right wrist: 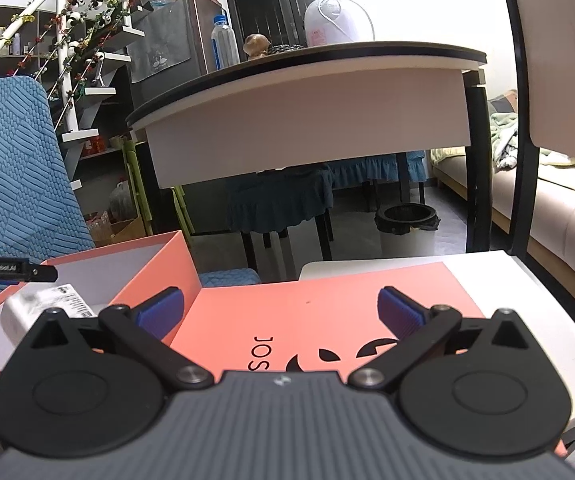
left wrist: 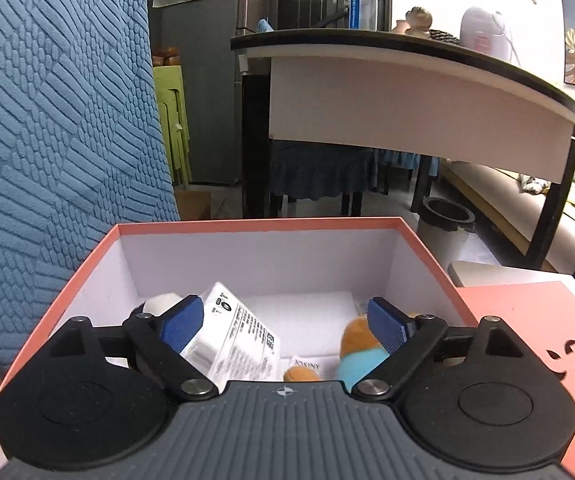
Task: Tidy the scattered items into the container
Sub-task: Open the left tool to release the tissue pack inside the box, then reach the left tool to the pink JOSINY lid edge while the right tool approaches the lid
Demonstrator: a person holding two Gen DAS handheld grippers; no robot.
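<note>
Fingers: left gripper (left wrist: pixel 285 320) spread wide, empty, inside the box (left wrist: pixel 255 225); right gripper (right wrist: pixel 279 312) spread, empty, over the lid (right wrist: pixel 315 300).
Items: packet (left wrist: pixel 239 334) and plush (left wrist: pixel 361 346) lie in the box.
Hidden: a white thing behind the left finger, perhaps another toy.
Risk: lifting carelessly, a finger could snag the packet and drag it out.

Bright overexposed background, fisheye-bent edges, sharp foreground
</note>
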